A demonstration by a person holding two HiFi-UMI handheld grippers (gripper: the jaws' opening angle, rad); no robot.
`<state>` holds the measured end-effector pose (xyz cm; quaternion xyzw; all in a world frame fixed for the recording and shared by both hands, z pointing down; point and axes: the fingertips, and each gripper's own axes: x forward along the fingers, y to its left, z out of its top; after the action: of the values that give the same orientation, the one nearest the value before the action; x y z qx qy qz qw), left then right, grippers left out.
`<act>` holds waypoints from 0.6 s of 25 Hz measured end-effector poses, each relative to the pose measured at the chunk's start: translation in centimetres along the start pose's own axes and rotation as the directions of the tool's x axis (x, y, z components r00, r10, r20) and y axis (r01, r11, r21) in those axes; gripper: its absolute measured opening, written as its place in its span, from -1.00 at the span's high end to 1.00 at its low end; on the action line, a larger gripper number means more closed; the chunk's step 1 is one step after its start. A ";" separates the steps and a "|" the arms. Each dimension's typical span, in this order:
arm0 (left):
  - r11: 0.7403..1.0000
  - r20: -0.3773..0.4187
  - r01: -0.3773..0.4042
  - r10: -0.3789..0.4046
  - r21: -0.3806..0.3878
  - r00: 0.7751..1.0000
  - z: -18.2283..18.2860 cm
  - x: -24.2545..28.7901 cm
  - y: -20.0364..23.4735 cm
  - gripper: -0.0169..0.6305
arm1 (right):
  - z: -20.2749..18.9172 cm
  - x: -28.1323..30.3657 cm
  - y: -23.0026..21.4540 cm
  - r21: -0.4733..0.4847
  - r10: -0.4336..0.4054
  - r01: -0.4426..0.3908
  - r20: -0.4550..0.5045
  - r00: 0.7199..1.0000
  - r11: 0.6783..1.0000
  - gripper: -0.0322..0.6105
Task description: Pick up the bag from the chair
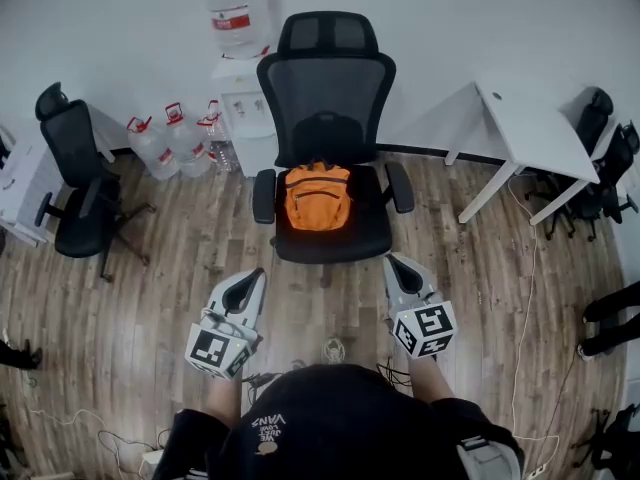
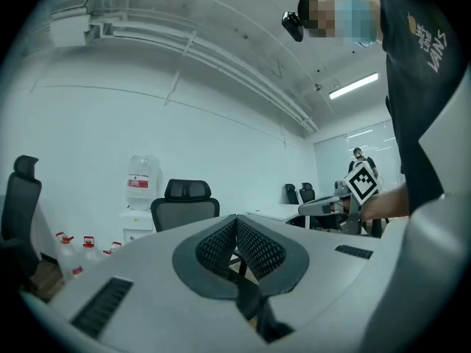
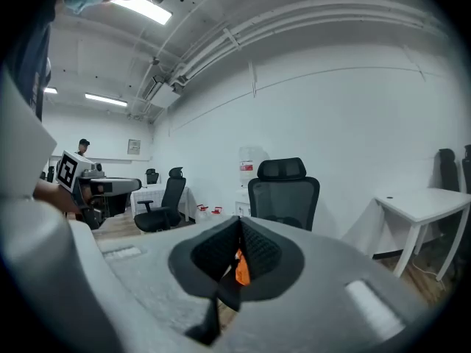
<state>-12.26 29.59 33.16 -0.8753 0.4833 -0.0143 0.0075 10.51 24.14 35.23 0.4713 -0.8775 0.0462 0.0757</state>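
Bag (image 1: 317, 197), orange, sits at the back middle of the chair (image 1: 330, 248) seat, between the armrests, in my head view. The left gripper (image 1: 254, 276) and right gripper (image 1: 396, 264) hang short of the seat's front edge, well apart from it. Left gripper view: jaws pressed together, empty, and the bag is hidden behind them, so I'd be reaching blind. Right gripper view: jaws likewise closed on nothing, with orange peeping past them. If I push in without opening, I'd likely shove the bag or roll the chair away, and an armrest could snag a jaw.
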 end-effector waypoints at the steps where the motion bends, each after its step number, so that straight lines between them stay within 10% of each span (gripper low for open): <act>1: 1.000 0.003 0.006 -0.006 0.006 1.000 0.1 0.3 0.0 0.94 | 0.1 0.2 -0.4 0.004 0.000 0.000 0.000 1.000 1.000 0.91; 15: 0.999 0.005 -0.045 0.045 0.029 0.999 0.3 5.8 -0.2 0.94 | 1.1 3.2 -5.8 -0.025 0.062 -0.061 0.015 0.998 0.998 0.91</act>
<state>-8.96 24.83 33.00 -0.8640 0.5027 -0.0190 0.0215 13.46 18.17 34.74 0.4435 -0.8927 0.0340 0.0729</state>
